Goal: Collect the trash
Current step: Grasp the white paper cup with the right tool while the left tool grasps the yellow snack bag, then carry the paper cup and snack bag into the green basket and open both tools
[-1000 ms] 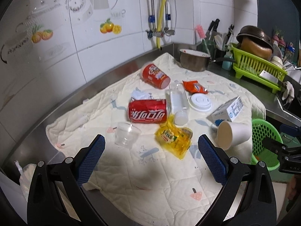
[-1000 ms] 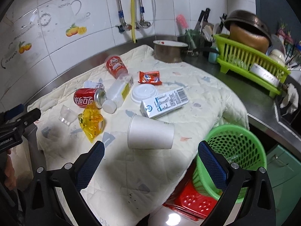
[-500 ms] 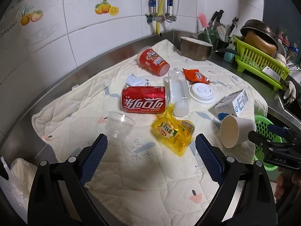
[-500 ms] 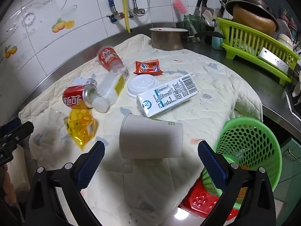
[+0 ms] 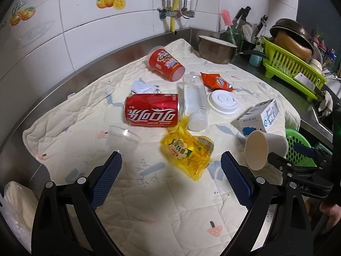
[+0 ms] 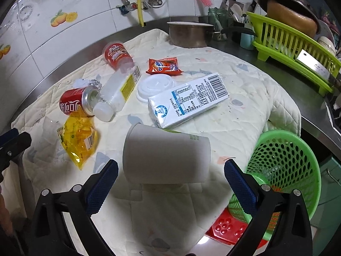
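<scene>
Right wrist view is showing the right gripper [image 6: 170,177] closing in on the white paper cup [image 6: 166,155], which is lying on its side on the quilted cloth [image 6: 245,123] and now filling far more of the frame than a second ago. Its jaws are standing spread wide, one blue pad at 8 o'clock of the cup and the other at 4 o'clock, neither touching it yet. That approach is suggesting the cup is the first piece of trash being gone for, and the next move is likely calling for a squeeze light enough not to crush the thin wall.

At 3 o'clock of the cup, just off the cloth's edge, the green mesh basket [image 6: 285,166] is waiting as the probable drop point, with a red perforated tray [image 6: 226,226] below it. The milk carton [image 6: 189,100] is lying just beyond the cup at 12 o'clock, so a clumsy lift could be nudging it.

Left wrist view is showing the left gripper [image 5: 170,179] also having moved nearer the litter, likewise spread and empty, hovering over the cloth. The yellow snack bag [image 5: 187,153] is sitting at 12 o'clock just ahead of its pads, the clear plastic cup [image 5: 122,141] at 10 o'clock, and the red cola can [image 5: 151,109] farther on, touching the clear bottle [image 5: 195,101]. Nothing appears collected so far.
</scene>
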`<control>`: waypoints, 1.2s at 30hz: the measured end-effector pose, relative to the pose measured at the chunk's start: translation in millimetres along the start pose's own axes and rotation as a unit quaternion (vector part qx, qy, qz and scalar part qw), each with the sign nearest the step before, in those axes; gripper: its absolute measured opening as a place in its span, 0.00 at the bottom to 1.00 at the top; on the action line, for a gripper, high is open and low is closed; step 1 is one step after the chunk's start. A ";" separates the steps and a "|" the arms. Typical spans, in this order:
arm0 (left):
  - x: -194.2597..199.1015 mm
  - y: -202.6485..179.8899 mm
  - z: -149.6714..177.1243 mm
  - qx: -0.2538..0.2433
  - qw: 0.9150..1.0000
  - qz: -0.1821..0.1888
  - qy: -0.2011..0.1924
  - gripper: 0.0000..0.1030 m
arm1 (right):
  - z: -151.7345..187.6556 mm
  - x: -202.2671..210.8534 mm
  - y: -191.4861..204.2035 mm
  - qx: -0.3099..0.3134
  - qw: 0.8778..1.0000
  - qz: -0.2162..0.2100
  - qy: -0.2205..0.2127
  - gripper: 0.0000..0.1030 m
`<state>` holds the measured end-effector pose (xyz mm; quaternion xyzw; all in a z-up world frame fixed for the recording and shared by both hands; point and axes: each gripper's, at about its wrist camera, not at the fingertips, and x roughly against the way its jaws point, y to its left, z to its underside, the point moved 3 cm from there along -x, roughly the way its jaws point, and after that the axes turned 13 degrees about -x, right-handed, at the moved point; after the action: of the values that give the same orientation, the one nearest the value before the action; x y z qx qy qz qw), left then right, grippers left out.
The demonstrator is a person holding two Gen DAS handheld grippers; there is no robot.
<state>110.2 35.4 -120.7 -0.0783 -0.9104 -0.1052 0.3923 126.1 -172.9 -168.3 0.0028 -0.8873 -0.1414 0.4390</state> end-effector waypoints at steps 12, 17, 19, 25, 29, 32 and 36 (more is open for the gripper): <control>-31.8 -10.5 0.5 -0.003 0.999 0.029 0.023 0.89 | 1.0 -12.9 2.8 0.004 1.000 -0.001 0.011 0.94; -54.1 -7.0 -0.2 0.006 0.999 0.030 0.041 0.86 | 0.1 -19.6 1.8 -0.001 1.000 -0.003 0.016 0.93; -62.6 -7.0 -0.8 0.007 0.998 0.030 0.047 0.84 | 0.0 -21.0 1.9 -0.001 1.000 -0.005 0.017 0.92; -85.0 -1.2 1.5 0.024 0.996 0.043 0.070 0.76 | 1.5 -23.7 1.4 -0.002 1.000 -0.011 0.027 0.80; -93.8 3.7 4.6 0.047 0.994 0.062 0.079 0.67 | 1.7 -21.0 0.6 -0.002 1.000 -0.013 0.026 0.80; -98.6 4.7 5.9 0.061 0.991 0.086 0.079 0.51 | 2.5 -16.5 -0.4 -0.002 1.000 -0.014 0.023 0.80; -99.6 1.1 5.7 0.067 0.989 0.110 0.074 0.31 | 2.9 -9.3 -3.3 -0.006 1.000 -0.014 0.018 0.80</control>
<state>174.2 32.0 -197.1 -0.1437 -0.8696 -0.0055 0.4723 129.1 -174.1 -178.0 0.0152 -0.8783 -0.1528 0.4528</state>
